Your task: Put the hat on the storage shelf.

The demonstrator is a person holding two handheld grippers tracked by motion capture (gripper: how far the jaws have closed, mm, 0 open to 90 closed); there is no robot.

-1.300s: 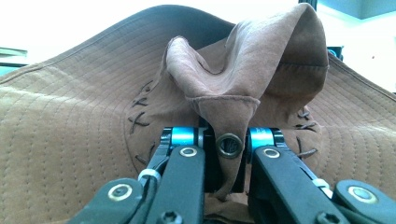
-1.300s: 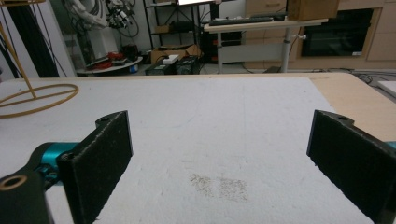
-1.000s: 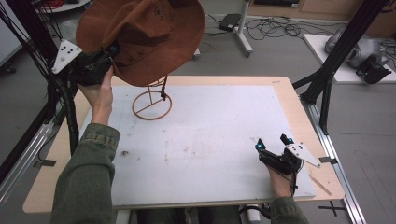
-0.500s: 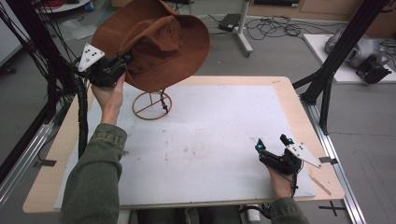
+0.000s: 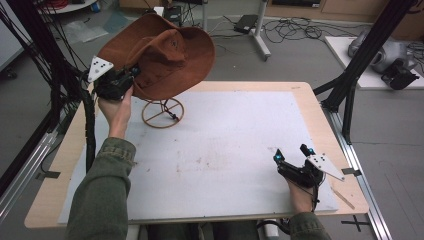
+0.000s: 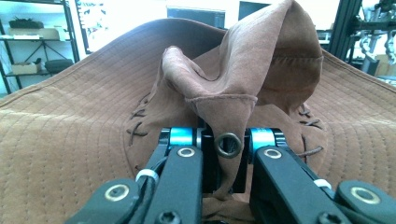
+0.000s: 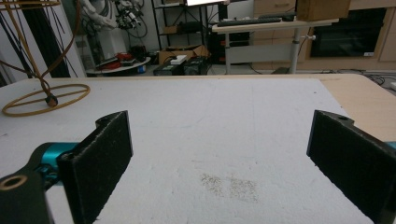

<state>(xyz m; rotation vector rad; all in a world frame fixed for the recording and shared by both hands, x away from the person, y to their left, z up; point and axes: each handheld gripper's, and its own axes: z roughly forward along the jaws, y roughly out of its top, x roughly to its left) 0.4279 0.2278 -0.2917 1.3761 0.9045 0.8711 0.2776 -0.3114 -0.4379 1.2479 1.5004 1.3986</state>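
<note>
No readable text, labels, brands or numbers anywhere — none legible.

A: Hat [image 5: 165,55]?
B: Brown suede, wide stitched brim, creased crown, laced cross-stitches at the sides. Held up in the air over the table's far left, tilted, crown toward the camera in the high view.
A: Grip point?
B: A fold of the suede with a brass eyelet [image 6: 228,145] is pinched.
A: Stand [image 5: 162,112]?
B: Thin wire, round ring base flat on the white mat, directly beneath the hat.
</note>
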